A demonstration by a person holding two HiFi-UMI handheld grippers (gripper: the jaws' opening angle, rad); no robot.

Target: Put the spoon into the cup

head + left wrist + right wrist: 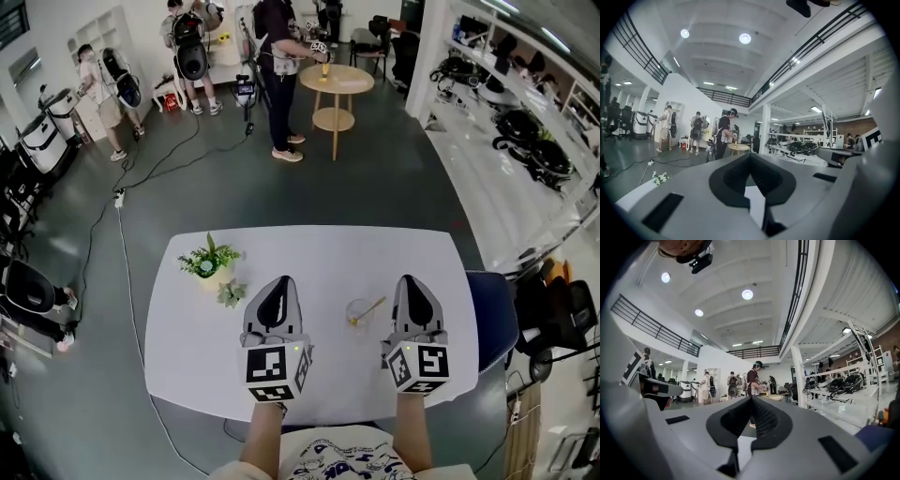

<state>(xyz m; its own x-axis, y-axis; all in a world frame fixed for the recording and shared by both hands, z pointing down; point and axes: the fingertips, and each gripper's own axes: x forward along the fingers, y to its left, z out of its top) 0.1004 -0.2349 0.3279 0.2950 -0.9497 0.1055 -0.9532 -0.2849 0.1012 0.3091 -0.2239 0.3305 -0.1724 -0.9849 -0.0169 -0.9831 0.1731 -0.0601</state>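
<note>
Golden spoon (372, 307) aslant in clear cup (350, 310)

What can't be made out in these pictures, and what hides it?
- Head view: the spoon's bowl end in the cup is too small.
- Both gripper views: cup and spoon do not show; each gripper's body fills the lower frame.
- Head view: the left gripper and right gripper hide the table surface beneath them.

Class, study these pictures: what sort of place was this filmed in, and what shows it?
Probably a robotics lab or workshop hall: open shelving loaded with equipment, people wearing backpack-like rigs, and cables trailing over the grey floor.
</note>
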